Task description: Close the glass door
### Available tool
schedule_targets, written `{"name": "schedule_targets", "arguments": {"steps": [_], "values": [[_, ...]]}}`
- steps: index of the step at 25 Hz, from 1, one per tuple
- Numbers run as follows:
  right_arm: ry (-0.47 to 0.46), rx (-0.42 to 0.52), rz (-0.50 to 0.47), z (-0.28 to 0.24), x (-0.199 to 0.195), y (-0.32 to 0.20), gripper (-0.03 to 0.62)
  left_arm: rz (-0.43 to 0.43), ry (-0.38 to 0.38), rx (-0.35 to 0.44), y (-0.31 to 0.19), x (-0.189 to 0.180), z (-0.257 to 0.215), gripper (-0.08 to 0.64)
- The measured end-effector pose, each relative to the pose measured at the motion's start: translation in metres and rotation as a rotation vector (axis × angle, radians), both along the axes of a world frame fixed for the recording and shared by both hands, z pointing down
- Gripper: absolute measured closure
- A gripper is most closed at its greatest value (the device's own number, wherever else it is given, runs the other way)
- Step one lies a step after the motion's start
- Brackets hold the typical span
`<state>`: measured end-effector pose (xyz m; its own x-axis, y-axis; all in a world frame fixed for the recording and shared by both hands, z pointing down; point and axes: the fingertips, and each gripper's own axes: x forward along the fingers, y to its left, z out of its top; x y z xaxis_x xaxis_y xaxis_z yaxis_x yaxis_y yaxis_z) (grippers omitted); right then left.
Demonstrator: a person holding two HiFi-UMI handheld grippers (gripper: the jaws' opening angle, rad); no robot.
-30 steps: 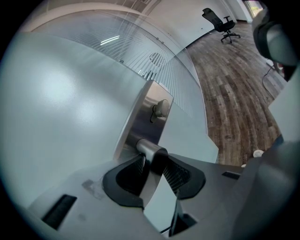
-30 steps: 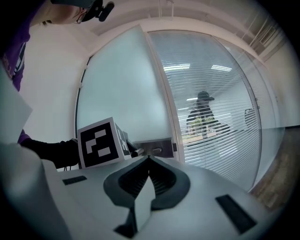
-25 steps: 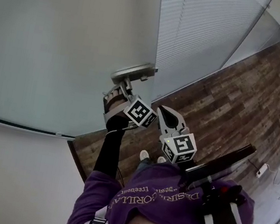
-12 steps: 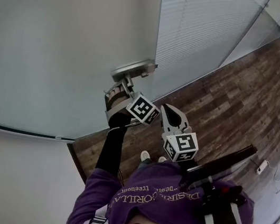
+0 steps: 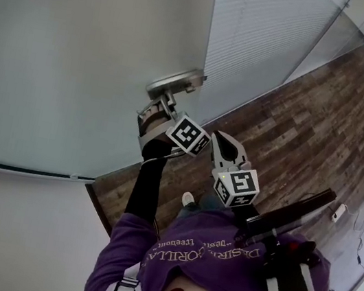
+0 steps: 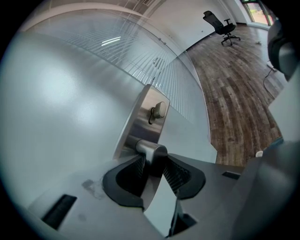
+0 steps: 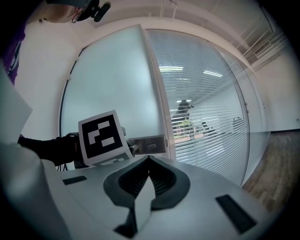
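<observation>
The left gripper [image 6: 152, 164] pinches the round metal handle [image 6: 151, 150] between its two pads. The handle seems to run from the shiny lock plate [image 6: 139, 124] out toward the gripper. The plate sits at the edge of the glass door [image 6: 61, 103], which stands tall and flat right in front. The right gripper [image 7: 149, 165] is pressed together with nothing in it, just beside the left one, so the left hand is nearer. The door's edge looks close to the wall with blinds [image 7: 201, 108], but I cannot tell if a gap is left.

Frosted grey-white glass door [image 5: 79, 53], brushed silver handle [image 6: 151, 151], brown plank floor [image 5: 310, 129], purple shirt [image 5: 218, 259]
</observation>
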<state>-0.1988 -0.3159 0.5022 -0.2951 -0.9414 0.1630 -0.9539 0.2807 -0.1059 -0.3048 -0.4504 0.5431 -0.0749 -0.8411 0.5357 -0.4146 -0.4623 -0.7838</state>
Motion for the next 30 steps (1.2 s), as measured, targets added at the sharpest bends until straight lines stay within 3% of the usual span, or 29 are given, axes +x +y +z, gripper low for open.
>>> {"name": "schedule_targets", "arguments": {"steps": [15,30], "values": [[0.016,0.020,-0.021,-0.017,0.034,-0.036,0.595,-0.020,0.013,-0.021,-0.017,0.003,-0.003,0.433],[0.020,0.039,-0.073,-0.026,0.037,-0.064,0.595,-0.054,0.016,-0.022,-0.036,-0.004,-0.004,0.433]]}}
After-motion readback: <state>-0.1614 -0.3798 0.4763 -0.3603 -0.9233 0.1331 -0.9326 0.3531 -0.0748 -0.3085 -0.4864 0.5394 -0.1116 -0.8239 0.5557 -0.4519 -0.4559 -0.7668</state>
